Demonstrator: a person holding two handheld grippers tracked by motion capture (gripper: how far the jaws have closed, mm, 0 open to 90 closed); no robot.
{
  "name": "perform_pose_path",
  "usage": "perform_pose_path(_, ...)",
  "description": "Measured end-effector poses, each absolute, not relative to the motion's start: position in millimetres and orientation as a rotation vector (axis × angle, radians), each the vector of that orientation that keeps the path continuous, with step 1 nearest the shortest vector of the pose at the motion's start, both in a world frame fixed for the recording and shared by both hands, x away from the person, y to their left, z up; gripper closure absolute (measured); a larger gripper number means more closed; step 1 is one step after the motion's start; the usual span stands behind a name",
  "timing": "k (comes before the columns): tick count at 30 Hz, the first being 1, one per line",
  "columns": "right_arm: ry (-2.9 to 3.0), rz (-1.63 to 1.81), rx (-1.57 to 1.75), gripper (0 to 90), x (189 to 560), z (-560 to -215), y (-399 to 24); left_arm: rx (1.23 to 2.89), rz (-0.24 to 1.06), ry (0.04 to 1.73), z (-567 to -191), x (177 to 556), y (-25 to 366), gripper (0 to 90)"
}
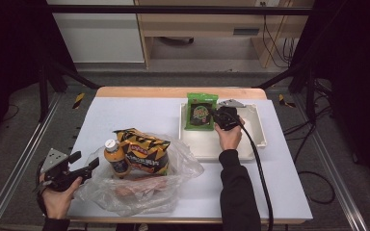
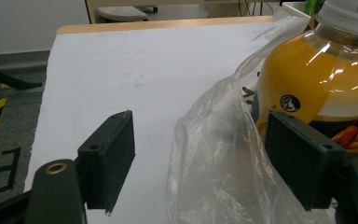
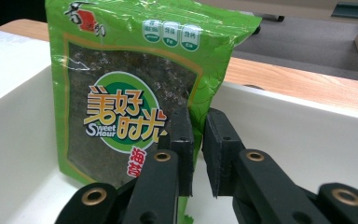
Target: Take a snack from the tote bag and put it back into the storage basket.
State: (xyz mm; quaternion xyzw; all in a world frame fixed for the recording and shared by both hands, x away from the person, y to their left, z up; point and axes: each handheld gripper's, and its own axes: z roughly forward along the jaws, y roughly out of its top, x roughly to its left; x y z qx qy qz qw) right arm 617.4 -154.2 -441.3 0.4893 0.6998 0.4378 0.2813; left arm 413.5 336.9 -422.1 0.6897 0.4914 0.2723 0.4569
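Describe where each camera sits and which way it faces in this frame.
High view: above the near table edge, looking forward and down; both forearms show.
Left gripper view: on the left gripper, fingers spread, facing the clear plastic bag and orange drink bottle.
Right gripper view: on the right gripper, pinching the green seaweed packet over the white tray.
Shared: packet, bottle.

White table (image 1: 139, 113), wooden cabinet (image 1: 197, 24), grey floor (image 1: 53, 130)

Seaweed packet (image 1: 201, 112) in tray (image 1: 255, 137)
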Motion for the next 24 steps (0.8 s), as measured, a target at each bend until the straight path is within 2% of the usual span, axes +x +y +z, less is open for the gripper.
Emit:
perform_pose_path(8, 1.878, 1.151, 1.284, 64.9, 621, -447, -156, 1.693, 0.667, 1.205, -422, 413, 337, 24.5)
perform_pose_path(11, 1.836, 1.167, 1.263, 57.5, 615, -437, -159, 1.687, 0.667, 1.202, -421, 413, 338, 24.5)
perform_pose_path(18, 1.826, 1.196, 1.222, 52.7, 599, -417, -159, 1.683, 0.669, 1.198, -419, 412, 337, 24.6)
perform_pose_path(24, 1.85, 1.235, 1.174, 48.7, 571, -393, -156, 1.687, 0.665, 1.188, -417, 411, 337, 24.5)
